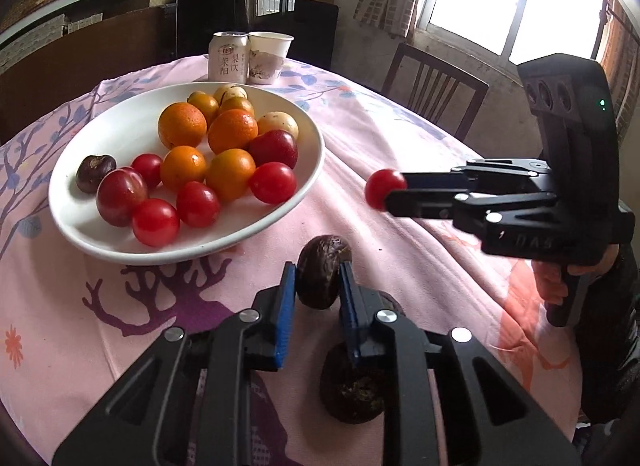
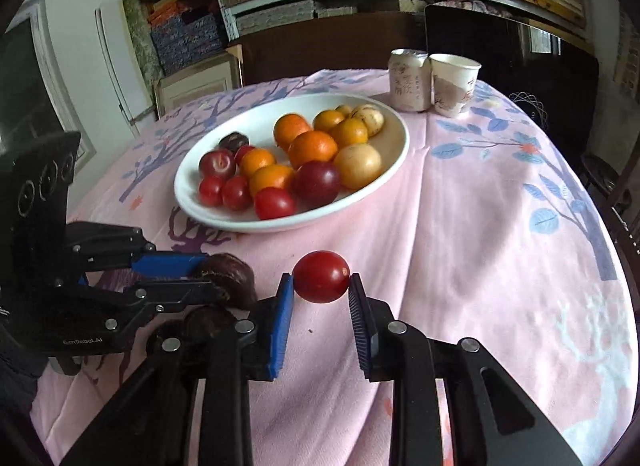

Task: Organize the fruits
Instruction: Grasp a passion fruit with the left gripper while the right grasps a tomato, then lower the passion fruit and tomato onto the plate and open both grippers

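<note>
A dark wrinkled passion fruit (image 1: 322,272) sits between the blue pads of my left gripper (image 1: 317,266), which is shut on it just above the pink tablecloth. Seen from the right wrist, the same passion fruit (image 2: 238,278) is pinched by the left gripper (image 2: 216,278). My right gripper (image 2: 321,278) is shut on a red cherry tomato (image 2: 321,274), to the right of the left gripper. The left wrist view shows that tomato (image 1: 382,187) at the tips of the right gripper (image 1: 394,190). A white plate (image 1: 80,221) beyond both grippers holds several tomatoes, oranges, plums and pale fruits.
A second dark passion fruit (image 1: 352,390) lies on the cloth under the left gripper. A drink can (image 1: 228,57) and a paper cup (image 1: 269,55) stand at the table's far edge behind the plate. A wooden chair (image 1: 436,85) stands beyond the table's right side.
</note>
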Tool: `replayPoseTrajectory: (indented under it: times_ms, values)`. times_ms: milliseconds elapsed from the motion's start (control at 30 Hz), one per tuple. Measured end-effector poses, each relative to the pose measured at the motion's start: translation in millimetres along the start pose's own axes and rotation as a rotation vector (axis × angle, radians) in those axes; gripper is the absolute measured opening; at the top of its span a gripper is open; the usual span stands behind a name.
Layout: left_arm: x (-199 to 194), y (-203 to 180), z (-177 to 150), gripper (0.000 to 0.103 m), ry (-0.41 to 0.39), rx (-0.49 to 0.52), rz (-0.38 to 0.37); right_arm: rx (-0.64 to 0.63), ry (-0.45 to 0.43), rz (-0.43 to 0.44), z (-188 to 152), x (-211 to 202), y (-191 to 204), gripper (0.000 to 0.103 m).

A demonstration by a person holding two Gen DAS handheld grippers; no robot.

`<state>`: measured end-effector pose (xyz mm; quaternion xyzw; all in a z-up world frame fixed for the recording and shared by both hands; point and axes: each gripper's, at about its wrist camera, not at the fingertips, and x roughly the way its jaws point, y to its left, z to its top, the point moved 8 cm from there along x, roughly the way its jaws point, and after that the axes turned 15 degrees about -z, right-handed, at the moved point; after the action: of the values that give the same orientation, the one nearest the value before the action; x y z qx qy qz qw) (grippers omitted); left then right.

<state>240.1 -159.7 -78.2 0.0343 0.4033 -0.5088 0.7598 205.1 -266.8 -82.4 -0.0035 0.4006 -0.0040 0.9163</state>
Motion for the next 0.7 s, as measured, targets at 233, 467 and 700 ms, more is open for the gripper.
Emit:
replayPoseTrajectory:
  times_ms: [233, 467, 700]
  values:
    - [-10, -8, 4, 0.020, -0.007, 0.037, -0.005, 0.075, -0.042, -0.003, 4, -15, -19, 0.028]
    - [-57, -16, 29, 0.020, -0.119, 0.052, 0.051, 0.099, -0.059, -0.005, 19, -26, -22, 0.028]
    - [-93, 40, 73, 0.020, -0.231, -0.022, 0.215, 0.081, -0.121, -0.007, 65, -32, -8, 0.028]
